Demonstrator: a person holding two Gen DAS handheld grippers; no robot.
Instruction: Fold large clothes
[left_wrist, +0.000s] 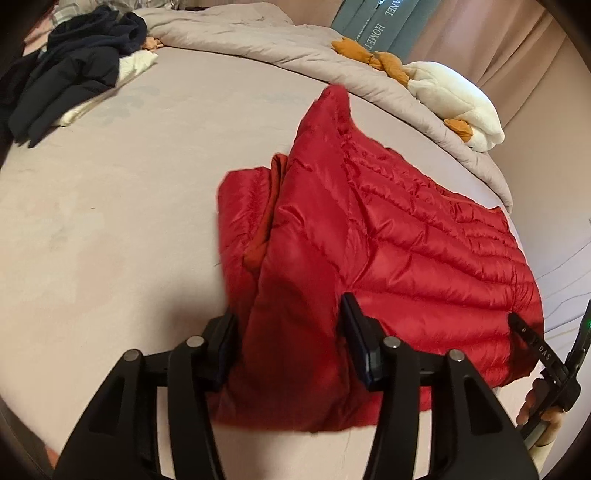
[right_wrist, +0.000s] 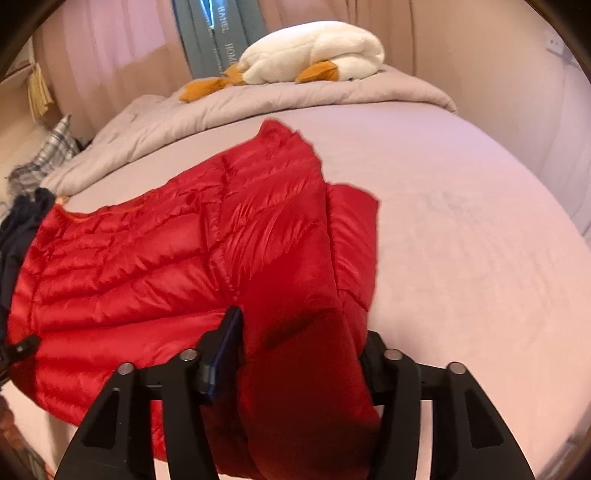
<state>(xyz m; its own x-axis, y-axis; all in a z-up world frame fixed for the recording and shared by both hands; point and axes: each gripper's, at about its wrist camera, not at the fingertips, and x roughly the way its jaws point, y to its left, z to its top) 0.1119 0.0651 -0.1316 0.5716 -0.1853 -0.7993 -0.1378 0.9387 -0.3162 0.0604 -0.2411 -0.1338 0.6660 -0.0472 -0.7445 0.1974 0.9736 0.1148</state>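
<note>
- Right now the red puffer jacket (left_wrist: 388, 236) lies on the bed (left_wrist: 110, 221), partly folded, with one layer already lying over another.
- The left tool (left_wrist: 288, 332) has a fold of the jacket's near edge between its fingers; the fingers stand fairly wide, so a firm grip cannot be confirmed, though the fabric appears to drape from them.
- The right tool (right_wrist: 303, 354) likewise has a thick bunch of jacket between its fingers, apparently held.
- Both tools sit at the near edge, left and right of each other; the jacket's long axis runs away from them toward the grey duvet (right_wrist: 295, 99).
- The likely next fold carries this near edge forward, along that axis.
- A dark clothes pile (left_wrist: 74, 74) and a plush duck (right_wrist: 314, 51) lie well apart.
</note>
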